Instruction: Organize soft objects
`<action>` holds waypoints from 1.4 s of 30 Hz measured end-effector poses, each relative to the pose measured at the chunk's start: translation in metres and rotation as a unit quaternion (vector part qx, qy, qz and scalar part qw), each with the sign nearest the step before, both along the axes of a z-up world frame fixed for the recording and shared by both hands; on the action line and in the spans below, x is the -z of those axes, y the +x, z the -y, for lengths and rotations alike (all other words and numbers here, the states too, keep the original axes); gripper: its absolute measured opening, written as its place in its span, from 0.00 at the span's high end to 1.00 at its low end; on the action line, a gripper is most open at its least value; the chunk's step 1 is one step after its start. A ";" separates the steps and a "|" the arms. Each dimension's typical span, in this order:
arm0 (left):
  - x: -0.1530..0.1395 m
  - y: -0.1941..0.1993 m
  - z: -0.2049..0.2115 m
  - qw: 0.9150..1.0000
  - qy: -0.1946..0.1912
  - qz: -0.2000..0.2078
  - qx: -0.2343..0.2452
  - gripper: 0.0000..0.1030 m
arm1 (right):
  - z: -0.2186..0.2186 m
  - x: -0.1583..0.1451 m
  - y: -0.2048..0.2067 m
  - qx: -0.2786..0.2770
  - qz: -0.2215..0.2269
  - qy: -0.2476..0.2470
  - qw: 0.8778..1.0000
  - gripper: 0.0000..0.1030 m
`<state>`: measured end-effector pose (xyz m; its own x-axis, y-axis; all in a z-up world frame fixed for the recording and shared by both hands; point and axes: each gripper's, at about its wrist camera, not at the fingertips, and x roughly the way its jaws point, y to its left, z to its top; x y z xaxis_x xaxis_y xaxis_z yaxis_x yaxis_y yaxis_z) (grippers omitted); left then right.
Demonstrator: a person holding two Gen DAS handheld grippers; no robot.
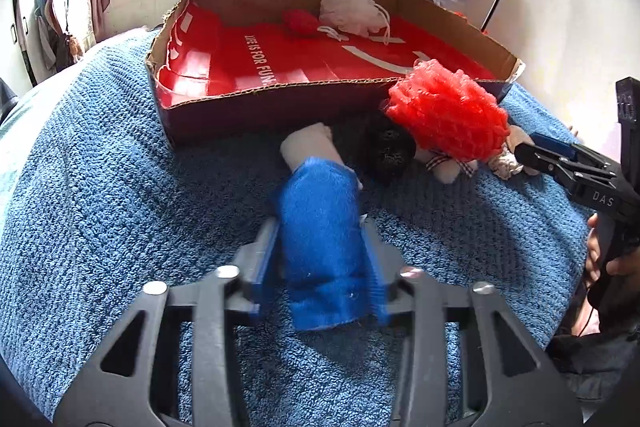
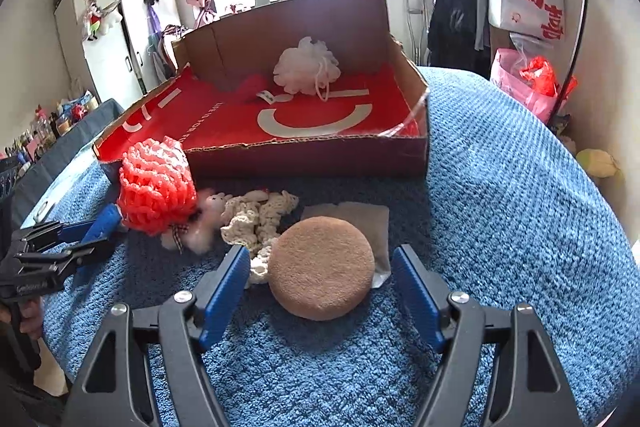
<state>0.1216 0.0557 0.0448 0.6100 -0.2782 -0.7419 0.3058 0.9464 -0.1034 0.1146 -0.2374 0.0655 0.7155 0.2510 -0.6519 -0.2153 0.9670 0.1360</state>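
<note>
Two grippers work over a blue bedspread [image 2: 520, 207], with loose soft things lying in front of a cardboard box [image 1: 280, 115].

Left gripper [image 1: 320, 247]: jaws narrow, pressed on a blue cloth [image 1: 320, 227] rolled round a pale core. Judgement: keep the squeeze light, lift clear of the front wall, and set it down flat inside.

Middle of the pile: a black fuzzy lump [image 1: 384, 147], a red mesh puff [image 1: 448, 115], a small plush toy [image 2: 208, 219] and a cream crochet piece [image 2: 260, 215], all touching or nearly so.

Right gripper [image 2: 320, 283]: jaws wide, one on each side of a round tan sponge [image 2: 322, 267], not pressing it. Judgement: close evenly across the widest part; the pale sheet beneath may drag along.

Box contents: a red printed liner [image 2: 224, 115], a white mesh puff [image 2: 306, 67] and a small red item [image 1: 298, 21] at the back.
</note>
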 end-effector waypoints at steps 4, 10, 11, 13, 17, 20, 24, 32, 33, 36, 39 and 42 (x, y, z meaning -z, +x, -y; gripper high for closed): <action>-0.004 -0.002 0.000 1.000 0.007 0.009 -0.003 0.83 | -0.006 -0.003 -0.001 -0.013 0.014 -0.008 1.000 0.55; -0.016 -0.007 0.002 1.000 0.000 0.025 0.010 0.83 | 0.000 -0.015 -0.004 -0.013 0.026 0.018 0.999 0.89; -0.016 -0.006 0.002 1.000 0.000 0.025 0.011 0.83 | 0.002 -0.014 -0.003 -0.013 0.021 0.022 0.999 0.89; -0.015 -0.005 0.002 1.000 0.000 0.024 0.009 0.83 | 0.003 -0.009 0.000 -0.006 0.014 0.014 1.000 0.89; -0.012 -0.005 0.002 1.000 -0.002 0.018 0.010 0.83 | 0.005 -0.006 -0.003 -0.005 0.012 0.017 1.000 0.89; -0.010 -0.006 0.001 1.000 0.001 0.012 0.009 0.83 | 0.008 -0.005 -0.004 -0.005 0.010 0.025 1.000 0.89; -0.008 -0.007 0.000 1.000 0.002 0.011 0.006 0.83 | 0.008 -0.006 -0.005 -0.006 0.012 0.021 1.000 0.88; -0.006 -0.005 0.000 1.000 0.002 0.008 0.006 0.83 | 0.010 -0.006 -0.005 -0.007 0.013 0.023 1.000 0.88; -0.007 -0.005 0.000 1.000 0.002 0.010 0.006 0.83 | 0.009 -0.007 -0.006 -0.007 0.015 0.020 1.000 0.88; -0.009 -0.005 0.000 1.000 0.004 0.012 0.009 0.83 | 0.011 -0.009 -0.007 -0.006 0.018 0.022 1.000 0.88; -0.006 -0.005 0.000 1.000 0.006 0.009 0.007 0.82 | 0.015 -0.006 -0.005 -0.004 0.012 0.024 1.000 0.87; -0.002 -0.005 0.001 1.000 0.011 0.006 0.008 0.82 | 0.017 -0.003 -0.005 -0.005 0.001 0.023 1.000 0.86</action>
